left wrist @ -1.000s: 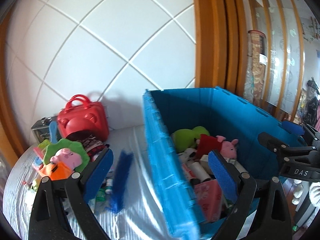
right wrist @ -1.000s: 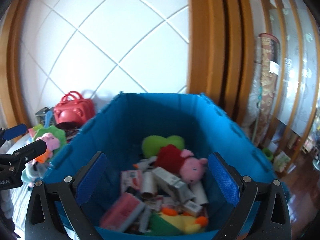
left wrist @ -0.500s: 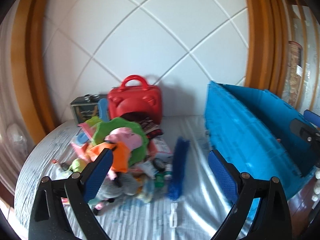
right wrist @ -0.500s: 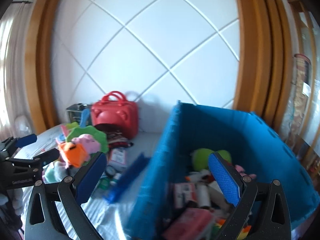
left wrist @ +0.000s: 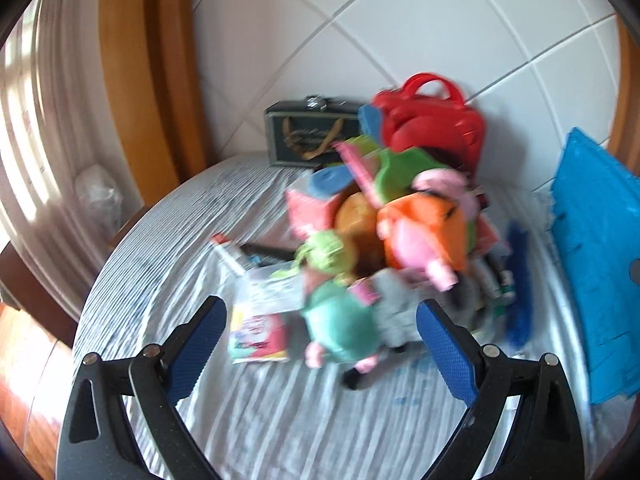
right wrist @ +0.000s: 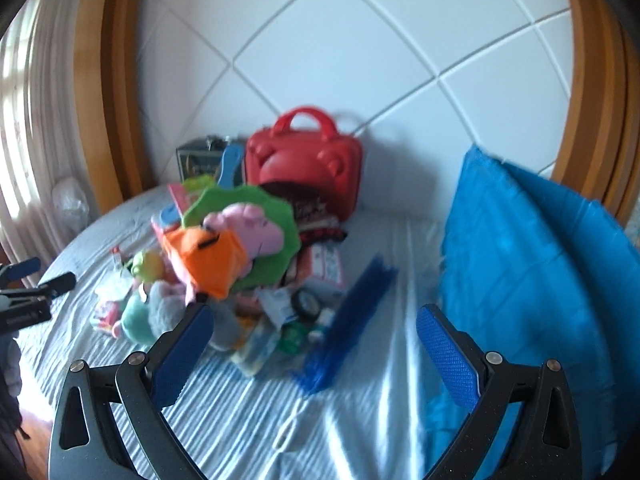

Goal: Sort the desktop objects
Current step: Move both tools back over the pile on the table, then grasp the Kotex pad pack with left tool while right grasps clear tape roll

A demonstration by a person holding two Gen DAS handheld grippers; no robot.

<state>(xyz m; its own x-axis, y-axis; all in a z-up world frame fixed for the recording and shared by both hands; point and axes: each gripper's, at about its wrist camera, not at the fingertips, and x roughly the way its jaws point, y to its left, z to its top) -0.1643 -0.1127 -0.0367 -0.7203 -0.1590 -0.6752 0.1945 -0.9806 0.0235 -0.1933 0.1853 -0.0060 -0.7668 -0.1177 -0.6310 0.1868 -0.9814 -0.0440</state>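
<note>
Toys [left wrist: 384, 240] lie heaped on our striped tablecloth [left wrist: 280, 420], in front of the red case [right wrist: 304, 168] and left of the blue crate [right wrist: 532, 264]. We hold the left gripper [left wrist: 320, 340] and right gripper [right wrist: 316, 344] spread wide, both empty, above the cloth near the heap

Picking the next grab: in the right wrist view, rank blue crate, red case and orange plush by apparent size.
1. blue crate
2. red case
3. orange plush
Case and plush look close; the plush sits nearer, so that order is unsure.
</note>
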